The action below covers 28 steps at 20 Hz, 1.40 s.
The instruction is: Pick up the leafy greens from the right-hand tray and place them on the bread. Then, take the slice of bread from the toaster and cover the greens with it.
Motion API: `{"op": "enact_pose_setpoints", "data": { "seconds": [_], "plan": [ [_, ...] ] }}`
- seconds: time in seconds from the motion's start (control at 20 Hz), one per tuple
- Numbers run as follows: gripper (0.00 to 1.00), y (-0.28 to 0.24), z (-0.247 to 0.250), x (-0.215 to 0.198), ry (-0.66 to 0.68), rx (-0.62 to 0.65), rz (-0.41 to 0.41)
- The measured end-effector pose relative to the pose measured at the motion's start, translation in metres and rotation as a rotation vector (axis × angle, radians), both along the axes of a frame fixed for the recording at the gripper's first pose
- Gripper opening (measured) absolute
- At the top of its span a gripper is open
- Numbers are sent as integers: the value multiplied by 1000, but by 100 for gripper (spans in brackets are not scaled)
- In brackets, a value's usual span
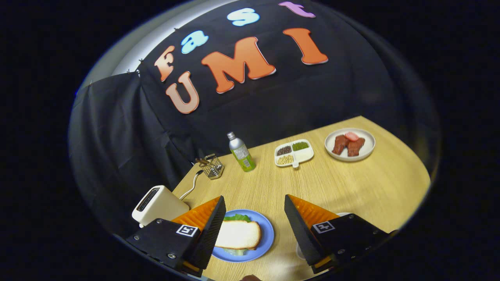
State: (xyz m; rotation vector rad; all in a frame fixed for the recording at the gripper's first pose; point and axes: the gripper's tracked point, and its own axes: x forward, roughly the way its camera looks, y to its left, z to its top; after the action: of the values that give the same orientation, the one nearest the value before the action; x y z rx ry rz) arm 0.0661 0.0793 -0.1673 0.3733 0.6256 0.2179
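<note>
Hand-held gripper [254, 218] gapes empty — bread slice [237, 234] tops greens [236, 217].

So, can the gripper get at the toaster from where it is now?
Probably yes. The gripper is open above the blue plate with the sandwich, and the toaster stands just beside that plate on the table, with nothing between them. Whether bread remains in its slot is unclear.

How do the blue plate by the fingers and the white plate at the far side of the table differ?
The blue plate lies between the open gripper fingers, near the toaster; the white plate sits well beyond them. The blue plate carries a bread slice over leafy greens; the white plate holds brown meat-like pieces topped by a pink piece. Both are round and rest flat on the wooden table.
</note>
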Motion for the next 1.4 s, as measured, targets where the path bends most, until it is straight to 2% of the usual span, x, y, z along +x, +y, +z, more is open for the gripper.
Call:
{"op": "enact_pose_setpoints", "data": {
  "seconds": [0.25,0.4,0.65,1.05,1.4],
  "plan": [
    [96,-6,73,-13,-218,-140,29],
    [97,-13,100,-25,-295,-208,1],
    [98,-38,161,-47,-436,-250,-70],
    [98,-65,198,-77,-508,-310,-130],
    [98,-65,185,-81,-500,-309,-132]
  ]
}}
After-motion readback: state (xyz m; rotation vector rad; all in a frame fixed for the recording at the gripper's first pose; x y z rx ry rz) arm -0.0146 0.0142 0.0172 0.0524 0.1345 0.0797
